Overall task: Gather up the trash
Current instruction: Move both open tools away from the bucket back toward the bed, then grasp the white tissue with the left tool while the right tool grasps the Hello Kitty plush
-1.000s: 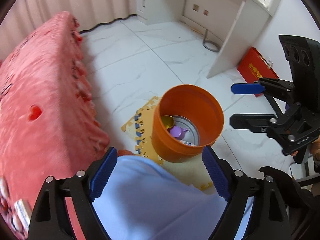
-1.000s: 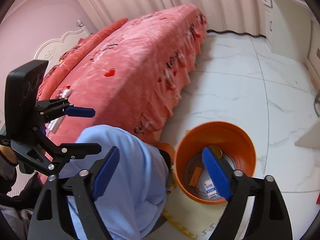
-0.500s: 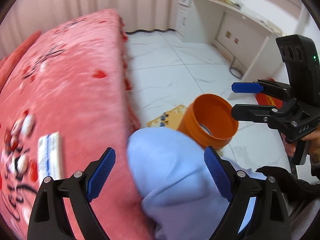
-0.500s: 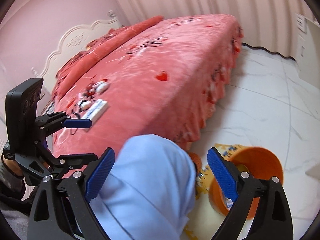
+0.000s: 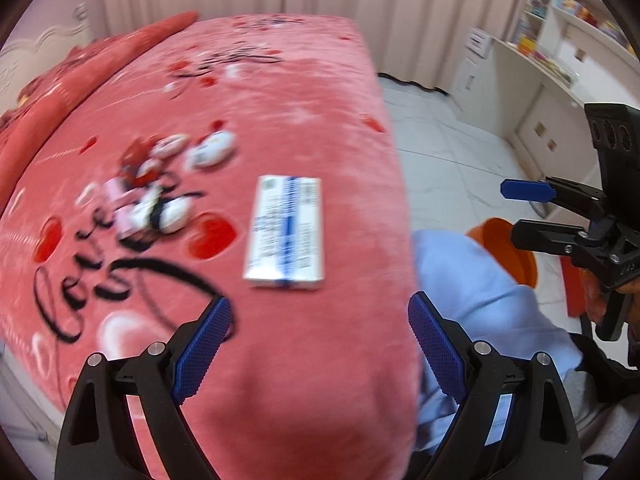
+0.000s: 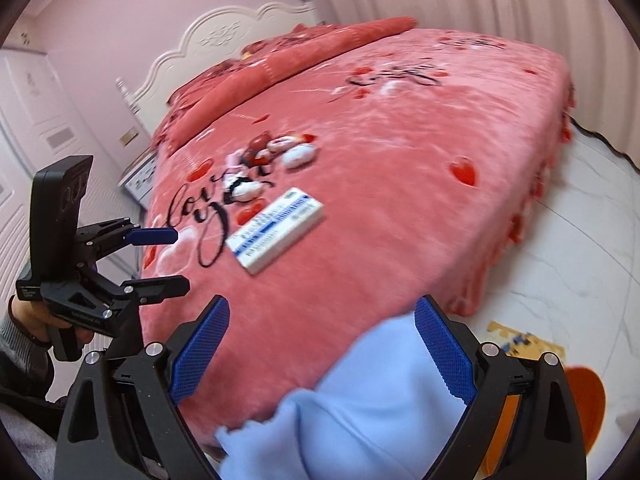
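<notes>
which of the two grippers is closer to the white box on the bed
The left gripper: the white box lies just ahead of its open fingers. The right gripper sits farther back.

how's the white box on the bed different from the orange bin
The white box is flat and rectangular, with blue print; the orange bin is a round, plain container. The box lies on the pink bed cover; the bin stands down on the floor beside the bed. The box shows in full, while the bin is mostly hidden behind the person's knee and the right gripper. Neither is held: both grippers are open.
</notes>
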Motion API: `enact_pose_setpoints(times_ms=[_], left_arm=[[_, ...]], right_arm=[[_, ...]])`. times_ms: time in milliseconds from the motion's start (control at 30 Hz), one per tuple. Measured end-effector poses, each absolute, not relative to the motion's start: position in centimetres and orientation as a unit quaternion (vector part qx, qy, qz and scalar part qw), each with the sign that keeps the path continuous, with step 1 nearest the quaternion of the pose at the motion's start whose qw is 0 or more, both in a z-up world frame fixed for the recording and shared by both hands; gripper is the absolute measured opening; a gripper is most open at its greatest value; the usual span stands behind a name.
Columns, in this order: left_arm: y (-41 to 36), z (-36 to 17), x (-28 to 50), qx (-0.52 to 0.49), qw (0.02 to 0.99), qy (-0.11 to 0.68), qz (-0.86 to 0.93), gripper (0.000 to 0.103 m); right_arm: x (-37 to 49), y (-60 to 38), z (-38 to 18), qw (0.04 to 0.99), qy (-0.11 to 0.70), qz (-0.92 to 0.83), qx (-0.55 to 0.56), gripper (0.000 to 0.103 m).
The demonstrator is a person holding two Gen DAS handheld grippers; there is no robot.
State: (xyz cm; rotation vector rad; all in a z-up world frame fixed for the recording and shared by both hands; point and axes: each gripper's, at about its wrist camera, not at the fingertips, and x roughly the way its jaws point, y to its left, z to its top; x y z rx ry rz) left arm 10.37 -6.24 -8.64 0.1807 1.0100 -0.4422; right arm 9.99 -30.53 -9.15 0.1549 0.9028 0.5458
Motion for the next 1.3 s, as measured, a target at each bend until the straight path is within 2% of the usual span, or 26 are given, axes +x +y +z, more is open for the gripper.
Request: enact_pose_setpoints(times_ms=[433, 833, 1300], left_arm=[[0.9, -9.6, 15.8, 0.053, 0.857, 0.487, -0.161, 0.089], [3.1, -12.5, 23.5, 0.02, 0.838, 0.51, -0.192, 0.089], [2.5, -15.7, 26.5, 0.025, 0.816, 0.533, -0.224, 0.089]], right_arm=[[13.6, -24.0, -9.7, 0.841, 0.443, 0.304, 0.057, 0.092], [17.2, -21.5, -11.1, 0.832, 0.457, 0.306, 0.067, 0.092], [19.7, -20.4, -11.9, 0.826, 0.463, 0.312, 0.07, 0.092]])
